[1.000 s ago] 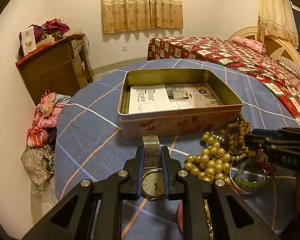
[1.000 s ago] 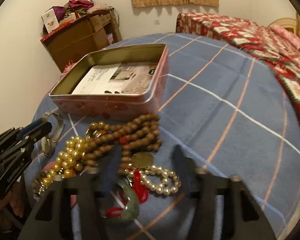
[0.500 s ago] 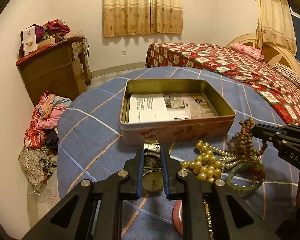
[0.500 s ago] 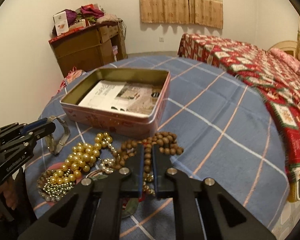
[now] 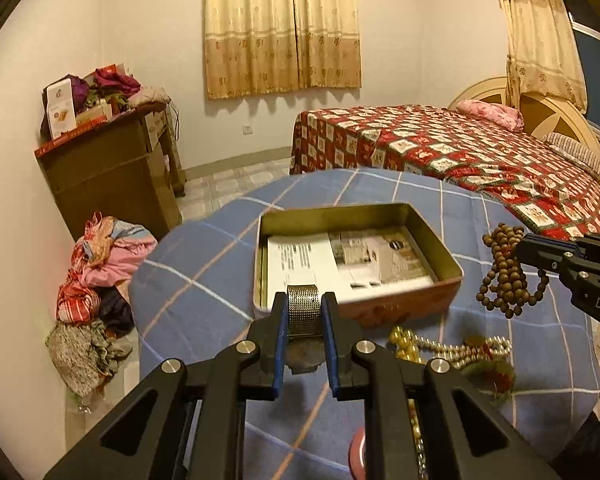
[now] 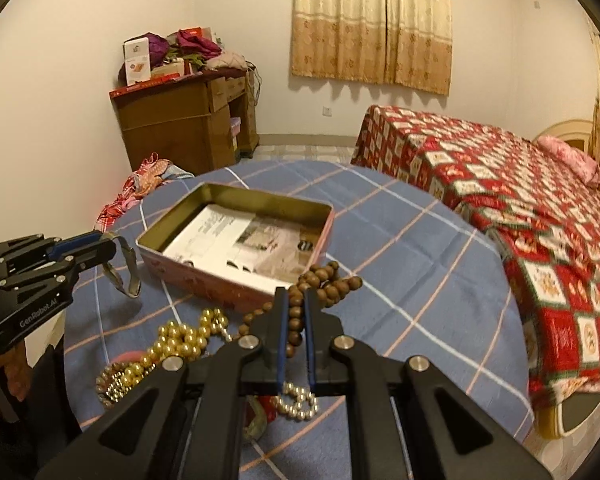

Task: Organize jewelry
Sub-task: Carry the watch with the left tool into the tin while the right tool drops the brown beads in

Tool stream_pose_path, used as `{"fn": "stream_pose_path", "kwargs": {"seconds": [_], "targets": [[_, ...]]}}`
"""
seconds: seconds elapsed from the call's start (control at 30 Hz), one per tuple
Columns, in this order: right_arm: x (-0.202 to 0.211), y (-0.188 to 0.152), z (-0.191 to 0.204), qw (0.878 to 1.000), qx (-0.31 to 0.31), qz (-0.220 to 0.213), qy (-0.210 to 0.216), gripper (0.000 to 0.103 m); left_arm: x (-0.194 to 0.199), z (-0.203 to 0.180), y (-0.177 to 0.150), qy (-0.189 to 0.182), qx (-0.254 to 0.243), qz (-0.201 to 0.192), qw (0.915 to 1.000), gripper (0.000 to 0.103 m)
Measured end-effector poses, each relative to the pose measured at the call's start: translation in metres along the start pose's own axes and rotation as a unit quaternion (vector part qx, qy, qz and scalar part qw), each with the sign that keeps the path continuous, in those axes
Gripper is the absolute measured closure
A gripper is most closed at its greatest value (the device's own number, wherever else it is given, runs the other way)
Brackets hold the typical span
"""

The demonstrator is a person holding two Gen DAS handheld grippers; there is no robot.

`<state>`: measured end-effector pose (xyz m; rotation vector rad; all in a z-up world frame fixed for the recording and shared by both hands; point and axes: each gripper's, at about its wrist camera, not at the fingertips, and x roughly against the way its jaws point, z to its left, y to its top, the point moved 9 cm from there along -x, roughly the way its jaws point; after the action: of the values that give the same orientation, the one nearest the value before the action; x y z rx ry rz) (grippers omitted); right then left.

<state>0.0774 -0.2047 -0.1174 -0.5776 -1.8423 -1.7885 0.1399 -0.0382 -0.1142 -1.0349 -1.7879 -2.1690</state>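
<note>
Above the bench, both claws are loaded: left claw clamped on the watch, right claw pinching the wooden beads. Carry step. Next I'd guess both go over the tin and drop.

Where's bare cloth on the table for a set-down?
Free: blue cloth between the tin and the bed, and left of the tin in the left wrist view. Crowded: jewelry pile in front of the tin.
</note>
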Motion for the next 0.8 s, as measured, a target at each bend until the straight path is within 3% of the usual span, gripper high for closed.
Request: {"fn": "stream_pose_path", "kwargs": {"seconds": [0.4,0.8], "targets": [[-0.021,0.049,0.017,0.998,0.051,-0.027,0.014,0.093,-0.036,0.008,0.037,0.018,-0.019,0.002,0.9996,0.087],[-0.058,0.06,0.02,0.996,0.085,-0.007,0.007,0.093,-0.076,0.01,0.046,0.031,-0.036,0.024,0.9986,0.087]]}}
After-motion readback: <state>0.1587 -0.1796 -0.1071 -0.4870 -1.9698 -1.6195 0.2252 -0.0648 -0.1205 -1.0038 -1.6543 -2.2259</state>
